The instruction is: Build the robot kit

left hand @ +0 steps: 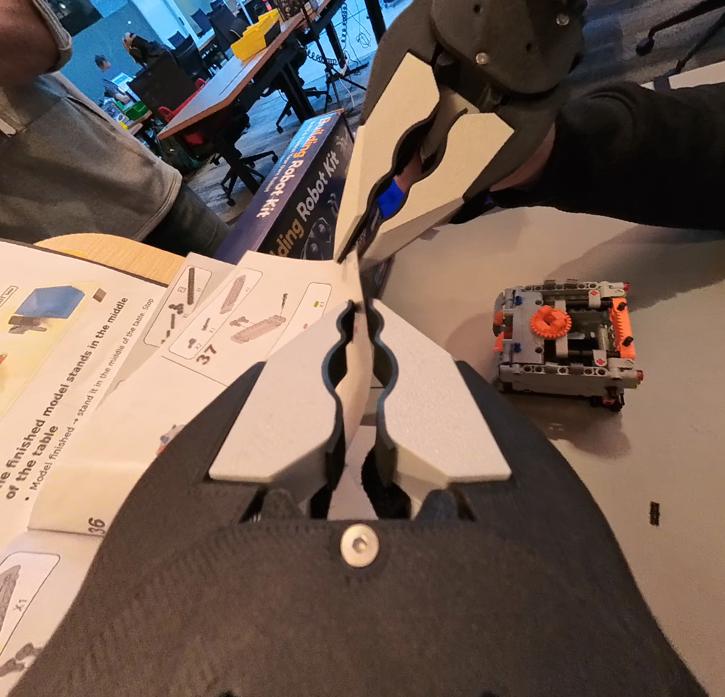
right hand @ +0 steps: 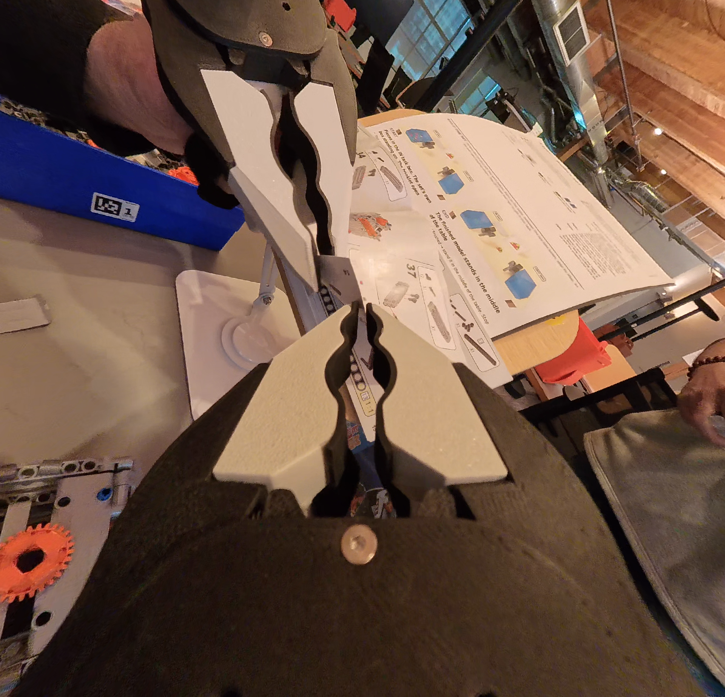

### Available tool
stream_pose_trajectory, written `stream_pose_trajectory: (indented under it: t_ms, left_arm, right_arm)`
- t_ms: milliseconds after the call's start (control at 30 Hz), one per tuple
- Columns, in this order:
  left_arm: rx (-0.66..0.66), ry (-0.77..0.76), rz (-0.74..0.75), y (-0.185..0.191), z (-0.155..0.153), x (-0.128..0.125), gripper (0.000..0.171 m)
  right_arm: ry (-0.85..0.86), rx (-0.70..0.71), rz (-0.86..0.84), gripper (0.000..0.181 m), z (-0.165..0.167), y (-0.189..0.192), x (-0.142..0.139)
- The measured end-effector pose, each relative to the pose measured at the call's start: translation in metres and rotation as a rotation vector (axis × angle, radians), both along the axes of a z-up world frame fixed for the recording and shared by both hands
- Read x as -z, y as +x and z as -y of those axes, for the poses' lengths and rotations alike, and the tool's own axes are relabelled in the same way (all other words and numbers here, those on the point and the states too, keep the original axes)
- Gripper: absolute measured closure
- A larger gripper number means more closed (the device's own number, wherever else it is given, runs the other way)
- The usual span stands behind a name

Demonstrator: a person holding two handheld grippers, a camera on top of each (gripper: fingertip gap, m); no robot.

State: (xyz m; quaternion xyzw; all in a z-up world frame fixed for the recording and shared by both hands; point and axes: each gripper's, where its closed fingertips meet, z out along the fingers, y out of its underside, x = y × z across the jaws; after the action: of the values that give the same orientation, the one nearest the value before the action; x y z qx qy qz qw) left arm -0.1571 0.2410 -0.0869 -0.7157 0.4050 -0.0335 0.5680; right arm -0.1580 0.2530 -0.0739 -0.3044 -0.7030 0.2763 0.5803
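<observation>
An open instruction booklet leans on a stand. One of its pages curls up between both grippers. My left gripper is shut on this page's edge, and the paper runs down between its grey fingers. My right gripper comes in from the upper right, held by a black-gloved hand, and is shut on the same page's corner just above. In the right wrist view my right gripper pinches the page, with the left gripper close above it.
A grey and orange brick model sits on the grey table to the right. A dark kit box stands behind the booklet. A blue bin and the white stand base are near. A person in grey sits close. Less than 4 cm separates the two grippers' tips. From either gripper's tips it is about 30 cm to the white stand base.
</observation>
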Motion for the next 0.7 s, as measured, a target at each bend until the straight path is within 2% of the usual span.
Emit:
stream_pose_trajectory:
  t_ms: [67, 200, 333, 433, 500, 567, 700]
  left_arm:
    - [0.003, 0.001, -0.005, 0.001, 0.003, 0.001, 0.166]
    - [-0.033, 0.042, 0.015, -0.004, 0.006, -0.009, 0.171]
    - [-0.088, 0.109, 0.06, -0.011, 0.006, -0.022, 0.171]
    - [-0.08, 0.14, 0.085, -0.01, 0.008, -0.03, 0.171]
    - [-0.07, 0.137, 0.072, -0.007, 0.009, -0.028, 0.171]
    - [-0.046, 0.132, 0.046, -0.001, 0.009, -0.023, 0.171]
    - [-0.013, 0.098, 0.016, 0.005, 0.007, -0.015, 0.162]
  right_arm:
    - [0.014, 0.0, -0.002, 0.18, 0.002, 0.0, -0.001]
    - [0.008, 0.052, -0.057, 0.165, -0.001, 0.0, -0.012]
    - [-0.041, 0.084, -0.096, 0.164, -0.005, 0.009, -0.028]
    - [-0.149, 0.051, 0.008, 0.171, -0.001, 0.009, -0.021]
    - [-0.279, 0.005, 0.05, 0.159, 0.005, 0.005, -0.017]
    - [-0.403, -0.037, 0.034, 0.15, 0.008, -0.001, -0.019]
    - [-0.516, -0.102, 0.015, 0.151, 0.009, -0.006, -0.017]
